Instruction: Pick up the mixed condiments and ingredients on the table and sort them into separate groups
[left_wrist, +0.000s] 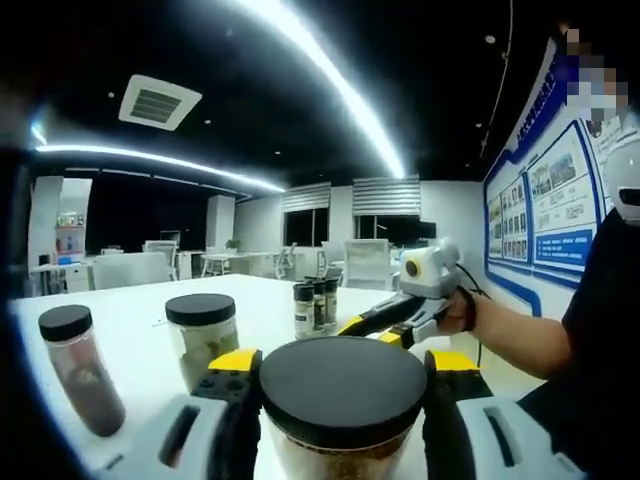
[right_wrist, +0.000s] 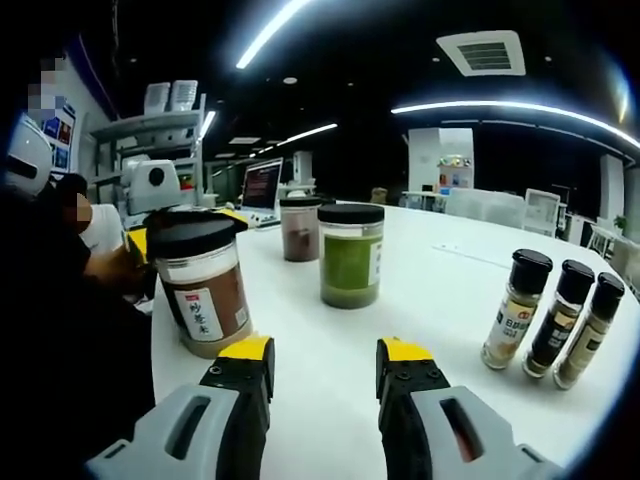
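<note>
— How did the brown spice jar (left_wrist: 345, 420) stand?

— Upright, its long axis vertical and its black lid facing up. In the left gripper view it sat between the yellow-tipped jaws of the left gripper (left_wrist: 344, 372), which were closed against its sides just under the lid. In the right gripper view the same jar (right_wrist: 203, 290) showed a white label and stood at the near edge of the white table (right_wrist: 450, 290).

— And the right gripper (right_wrist: 322, 358)?

— Its jaws stood apart with bare tabletop between them, holding nothing and touching nothing. In the left gripper view it (left_wrist: 372, 330) hung just above the table beyond the held jar.

— The other things?

— A green-filled jar (right_wrist: 350, 255) and a dark red-brown jar (right_wrist: 299, 229) stood upright behind, near each other. Three slim shaker bottles (right_wrist: 555, 318) stood in a close row, well apart from the jars.
</note>
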